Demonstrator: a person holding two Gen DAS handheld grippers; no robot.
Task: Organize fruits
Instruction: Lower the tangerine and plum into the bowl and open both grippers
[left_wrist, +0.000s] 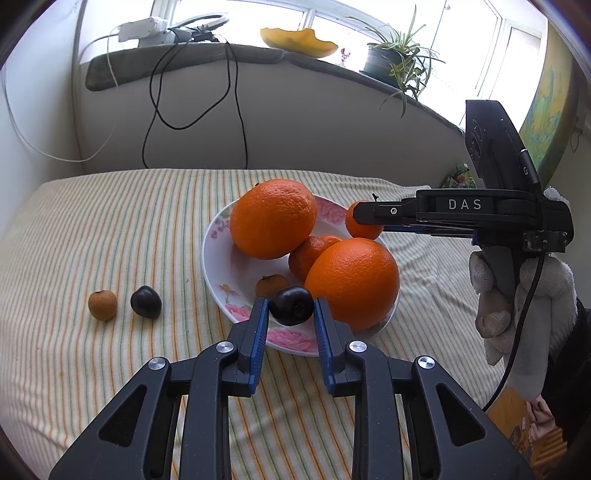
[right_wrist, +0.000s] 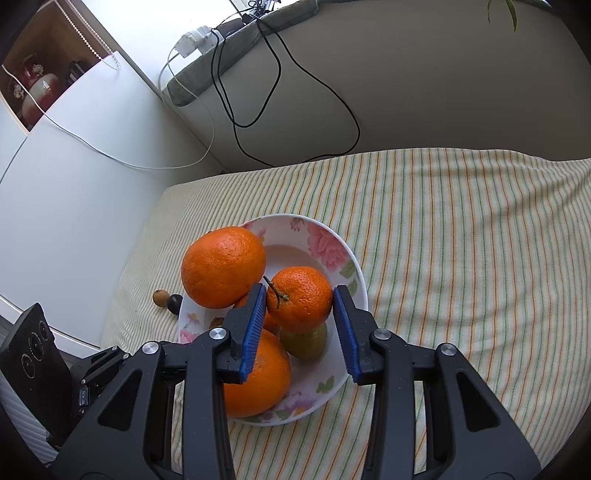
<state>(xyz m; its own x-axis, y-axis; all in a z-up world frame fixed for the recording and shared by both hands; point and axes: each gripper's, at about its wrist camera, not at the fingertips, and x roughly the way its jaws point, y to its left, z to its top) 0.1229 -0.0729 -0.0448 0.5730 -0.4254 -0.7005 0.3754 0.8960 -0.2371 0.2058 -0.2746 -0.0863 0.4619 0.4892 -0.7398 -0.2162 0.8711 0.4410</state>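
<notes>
On the striped cloth (left_wrist: 110, 229), at the far left in the left wrist view, lies a small brown fruit (left_wrist: 102, 305), and just to its right, close but apart, a dark plum (left_wrist: 146, 301). Both lie outside the flowered bowl (left_wrist: 218, 273).

Further right, the left gripper (left_wrist: 290, 314) is over the near rim of the bowl. Its blue pads (left_wrist: 260, 325) stand on both sides of a second dark plum (left_wrist: 290, 305). A narrow gap shows on each side of the plum, so the jaws are spread slightly around it and I cannot tell if they touch it. Behind this plum there is a small brownish fruit (left_wrist: 271, 285) inside the bowl.

The bowl holds a large orange (left_wrist: 272, 218) at the far left and another large orange (left_wrist: 352, 282) at the near right, with a smaller mandarin (left_wrist: 310, 254) between them.

At the right, the right gripper (right_wrist: 301, 317) reaches over the bowl. Its jaws are spread around a mandarin with a stem (right_wrist: 300, 298); the left pad looks very near to the peel and the right pad is clearly apart. This mandarin sits above a greenish fruit (right_wrist: 304, 343) in the bowl. A gloved hand (left_wrist: 517, 295) holds the right gripper.
</notes>
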